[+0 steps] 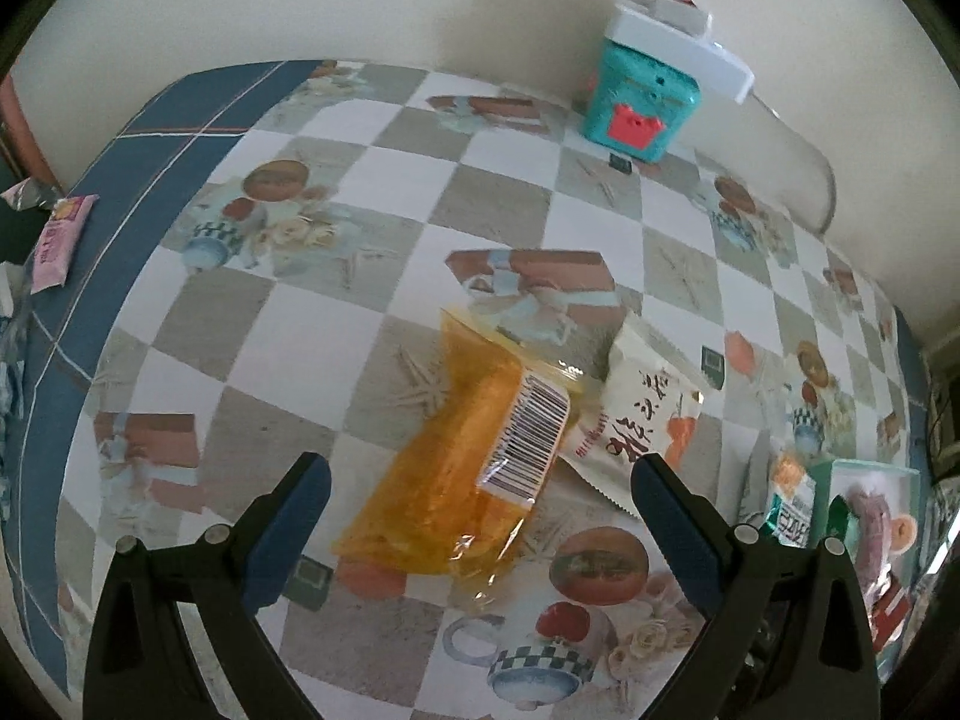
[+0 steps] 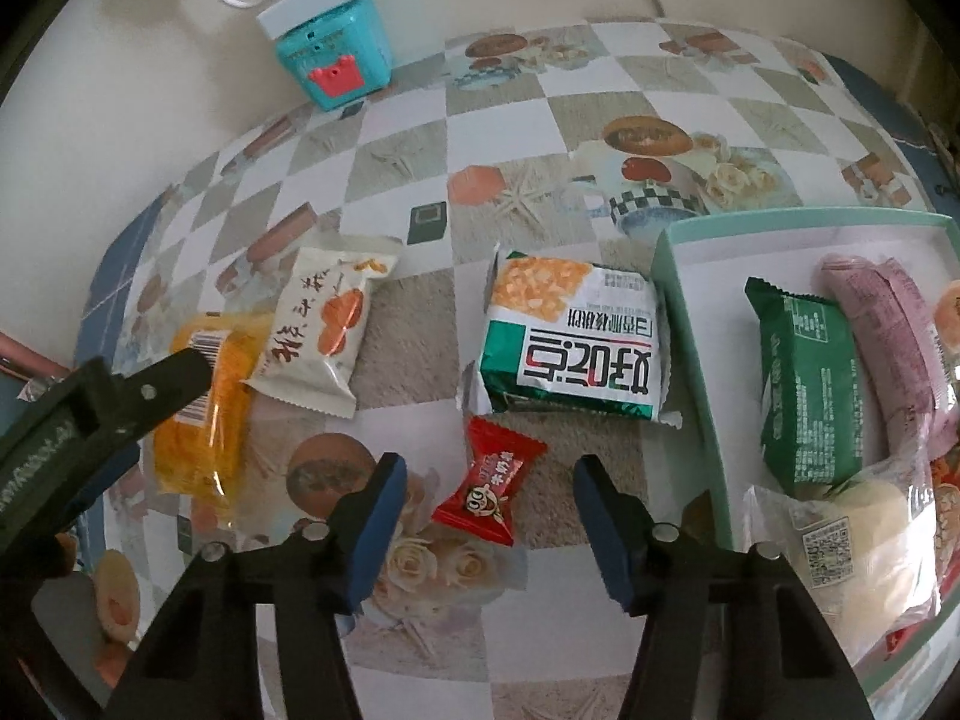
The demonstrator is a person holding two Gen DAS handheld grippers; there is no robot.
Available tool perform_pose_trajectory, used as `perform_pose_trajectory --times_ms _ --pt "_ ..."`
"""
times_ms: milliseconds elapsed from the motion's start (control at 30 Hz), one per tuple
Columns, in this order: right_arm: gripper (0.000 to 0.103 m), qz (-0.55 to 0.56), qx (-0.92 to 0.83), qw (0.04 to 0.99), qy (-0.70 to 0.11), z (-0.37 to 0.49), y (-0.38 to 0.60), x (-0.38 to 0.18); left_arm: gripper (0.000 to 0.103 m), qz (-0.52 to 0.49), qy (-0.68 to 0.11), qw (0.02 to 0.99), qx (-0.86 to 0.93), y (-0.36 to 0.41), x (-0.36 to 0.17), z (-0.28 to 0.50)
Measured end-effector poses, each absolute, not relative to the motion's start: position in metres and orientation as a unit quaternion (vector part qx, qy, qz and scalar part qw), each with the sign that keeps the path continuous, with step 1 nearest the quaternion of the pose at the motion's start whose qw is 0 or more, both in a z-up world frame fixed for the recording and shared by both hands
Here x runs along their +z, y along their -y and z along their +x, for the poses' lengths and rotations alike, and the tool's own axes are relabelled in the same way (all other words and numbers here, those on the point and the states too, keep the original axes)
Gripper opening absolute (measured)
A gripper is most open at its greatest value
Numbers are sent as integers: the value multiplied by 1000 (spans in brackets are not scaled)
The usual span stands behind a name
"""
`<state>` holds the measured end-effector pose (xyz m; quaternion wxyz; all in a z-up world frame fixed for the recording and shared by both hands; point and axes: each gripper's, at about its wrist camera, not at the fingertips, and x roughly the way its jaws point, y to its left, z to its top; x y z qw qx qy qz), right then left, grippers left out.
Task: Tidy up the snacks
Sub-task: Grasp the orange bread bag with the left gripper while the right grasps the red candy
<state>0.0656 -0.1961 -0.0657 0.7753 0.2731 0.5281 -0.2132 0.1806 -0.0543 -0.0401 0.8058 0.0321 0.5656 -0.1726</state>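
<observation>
Right gripper (image 2: 489, 525) spread above red candy (image 2: 489, 489), pads clear of it, green-white packet (image 2: 573, 339) at twelve o'clock, mint tray (image 2: 690, 360) at two o'clock, left gripper (image 1: 480, 501) agape over orange bag (image 1: 462, 468), cream packet (image 1: 645, 414) overlapping its right end

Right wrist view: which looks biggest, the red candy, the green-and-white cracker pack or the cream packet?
1. green-and-white cracker pack
2. cream packet, though it lies farther from the camera
3. red candy, clearly smallest
</observation>
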Motion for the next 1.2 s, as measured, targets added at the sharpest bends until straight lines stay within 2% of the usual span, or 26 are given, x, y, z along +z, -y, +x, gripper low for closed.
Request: perform_pose_trajectory --times_ms 367,633,767,867,933,1033,1100,1200 --pt "54 271 -218 773 -530 63 200 -68 100 -17 -589 801 -108 21 -60 196" --pt "41 263 -207 777 -532 68 195 -68 99 -40 -592 800 -92 0 -62 200" --pt "36 252 -208 780 -534 69 193 -69 92 -26 -593 798 -106 7 -61 196" --pt "35 238 -219 779 -537 70 193 -70 91 -16 -598 794 -110 16 -62 195" --pt "31 232 -225 779 -538 71 192 -70 88 -12 -600 792 -111 19 -64 196" --pt "27 227 -227 778 -539 70 193 -70 79 -21 -604 787 -120 20 -65 198" --pt "21 224 -227 779 -540 70 193 -69 79 -23 -605 787 -119 22 -66 199" --pt "21 222 -226 780 -540 69 193 -69 74 -25 -606 786 -119 21 -65 200"
